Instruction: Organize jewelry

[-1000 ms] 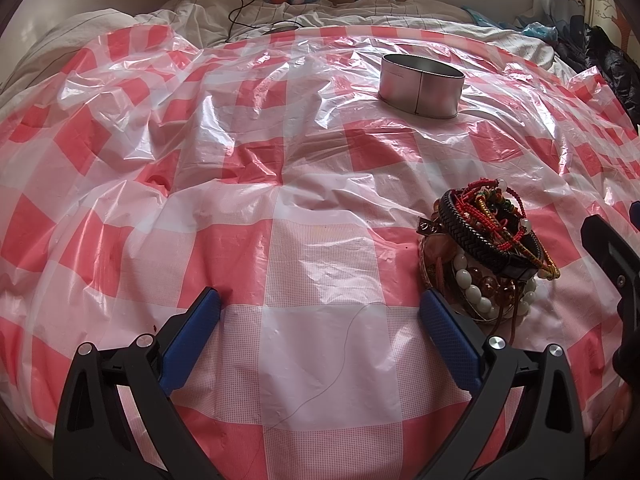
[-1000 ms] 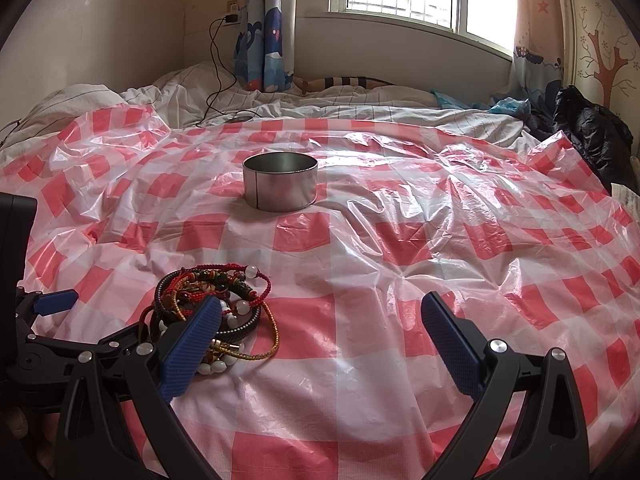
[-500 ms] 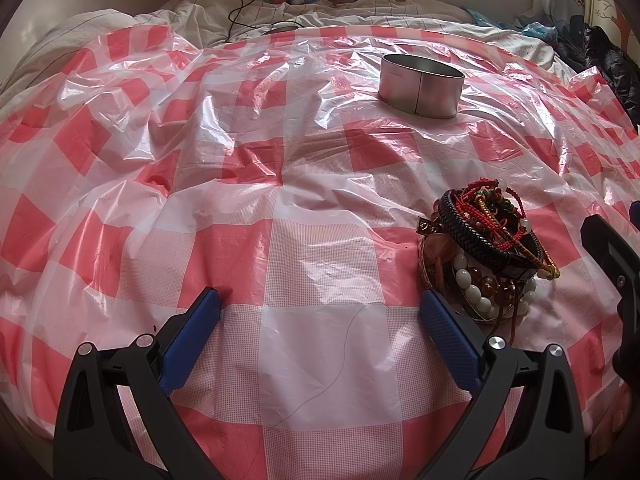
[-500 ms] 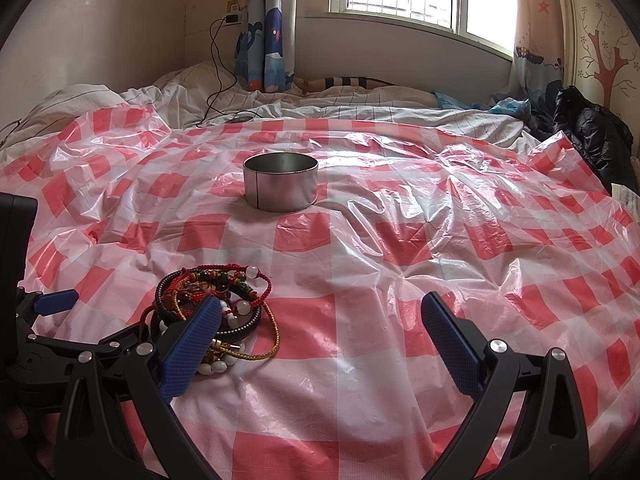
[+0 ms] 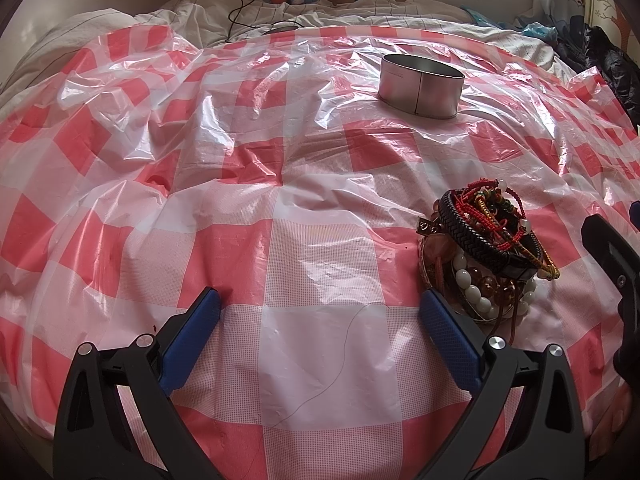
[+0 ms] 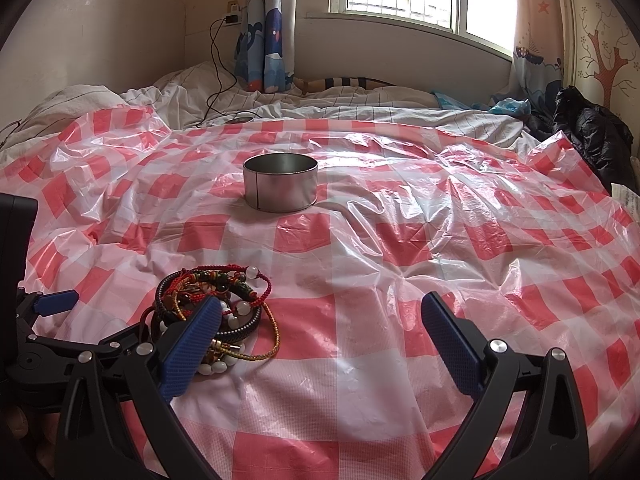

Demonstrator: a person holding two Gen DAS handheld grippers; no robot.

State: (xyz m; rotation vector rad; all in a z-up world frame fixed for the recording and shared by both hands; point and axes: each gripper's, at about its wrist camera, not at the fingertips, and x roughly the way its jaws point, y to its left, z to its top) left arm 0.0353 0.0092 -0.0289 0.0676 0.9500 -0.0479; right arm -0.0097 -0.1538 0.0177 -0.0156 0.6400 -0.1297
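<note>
A tangled pile of bracelets (image 5: 488,248), with black braided, red cord, gold cord and white bead strands, lies on the red-and-white checked plastic sheet (image 5: 280,208). It also shows in the right wrist view (image 6: 216,308). A round metal tin (image 5: 421,85) stands open farther back, also seen in the right wrist view (image 6: 281,187). My left gripper (image 5: 320,320) is open and empty, the pile just beyond its right finger. My right gripper (image 6: 320,328) is open and empty, its left finger overlapping the pile's near edge.
The sheet covers a bed with rumpled white bedding (image 6: 280,108) behind. A charger cable (image 6: 216,80) runs down the back wall. A black jacket (image 6: 592,136) lies at the far right. The left gripper's body (image 6: 36,320) shows at the left in the right wrist view.
</note>
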